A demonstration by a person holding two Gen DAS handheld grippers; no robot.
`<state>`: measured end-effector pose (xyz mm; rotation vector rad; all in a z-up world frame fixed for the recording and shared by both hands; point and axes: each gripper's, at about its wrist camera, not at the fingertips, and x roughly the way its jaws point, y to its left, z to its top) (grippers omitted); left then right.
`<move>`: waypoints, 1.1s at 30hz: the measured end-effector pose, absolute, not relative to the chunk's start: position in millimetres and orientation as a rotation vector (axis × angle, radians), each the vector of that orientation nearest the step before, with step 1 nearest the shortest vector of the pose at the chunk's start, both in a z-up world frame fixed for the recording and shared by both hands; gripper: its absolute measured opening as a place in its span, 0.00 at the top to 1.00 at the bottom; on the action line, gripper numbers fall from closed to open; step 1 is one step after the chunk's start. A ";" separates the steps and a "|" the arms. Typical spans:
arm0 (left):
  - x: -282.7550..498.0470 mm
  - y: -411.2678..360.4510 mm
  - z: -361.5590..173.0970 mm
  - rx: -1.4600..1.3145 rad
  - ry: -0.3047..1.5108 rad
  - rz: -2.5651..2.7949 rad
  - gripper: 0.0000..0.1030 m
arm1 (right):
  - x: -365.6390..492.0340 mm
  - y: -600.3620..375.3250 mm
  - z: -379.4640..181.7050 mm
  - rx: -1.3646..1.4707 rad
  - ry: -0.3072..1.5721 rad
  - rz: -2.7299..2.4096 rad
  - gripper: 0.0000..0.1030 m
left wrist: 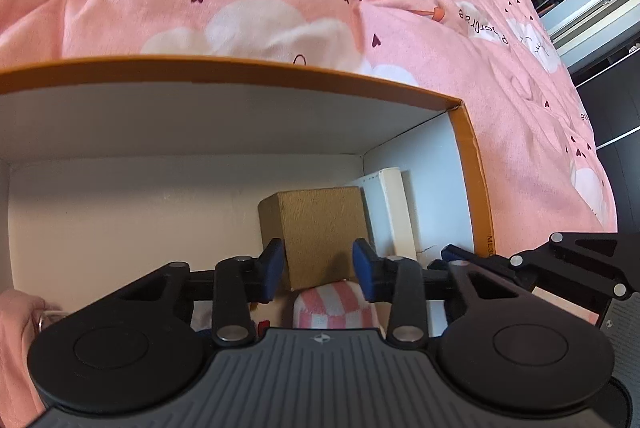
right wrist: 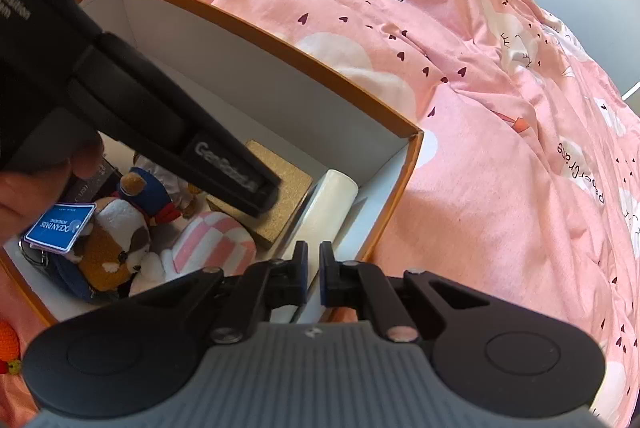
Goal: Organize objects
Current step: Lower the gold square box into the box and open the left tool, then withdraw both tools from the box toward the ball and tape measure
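Where we hold the right gripper (right wrist: pixel 314 260): over the near corner of the box (right wrist: pixel 256 28), jaws clenched on nothing.
Left out: one orange knitted toy (right wrist: pixel 8 340) lies on the spread at 8 o'clock from that gripper, outside the box; we judge it is waiting its turn.
Left gripper (left wrist: pixel 320 260): reaching down into the box, jaws part-way in, with the cork block (left wrist: pixel 320 228) between the pads (left wrist: pixel 276 264). We cannot tell whether they grip it or only flank it.
Already in: a checked pink plush (right wrist: pixel 216 240) at 10 o'clock from the right gripper, and beyond it a brown-and-white plush (right wrist: pixel 116 248) with a blue tag (right wrist: pixel 60 228).
Block: on the box floor, touching the pink plush, at 11 o'clock.
Roll (right wrist: pixel 336 196): white, lying along the right wall at 12 o'clock, just beside the block.
Far part of the box: bare floor, room for more.
Spread (right wrist: pixel 480 108): nothing else on it that we can see.
Progress: we judge the task mostly done. Settling the block and fetching the orange toy are left.
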<state>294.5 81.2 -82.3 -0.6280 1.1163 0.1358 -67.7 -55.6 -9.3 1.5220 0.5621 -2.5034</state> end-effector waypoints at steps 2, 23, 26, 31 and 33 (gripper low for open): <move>294.5 80.6 -87.0 -0.628 1.122 0.140 0.67 | -67.6 -56.6 -9.2 1.525 0.567 -2.502 0.96; 281.9 63.3 -62.3 -0.459 1.043 0.142 0.72 | -57.6 -59.1 -3.6 1.507 0.499 -2.501 0.96; 271.0 56.2 -45.3 -0.397 1.021 0.162 0.72 | -51.4 -63.4 3.4 1.491 0.491 -2.513 0.96; 243.5 47.8 -19.0 -0.329 0.977 0.189 0.72 | -38.6 -68.5 14.8 1.475 0.425 -2.544 0.95; 228.3 43.9 -7.5 -0.303 0.948 0.191 0.72 | -30.6 -70.4 21.1 1.445 0.386 -2.566 0.94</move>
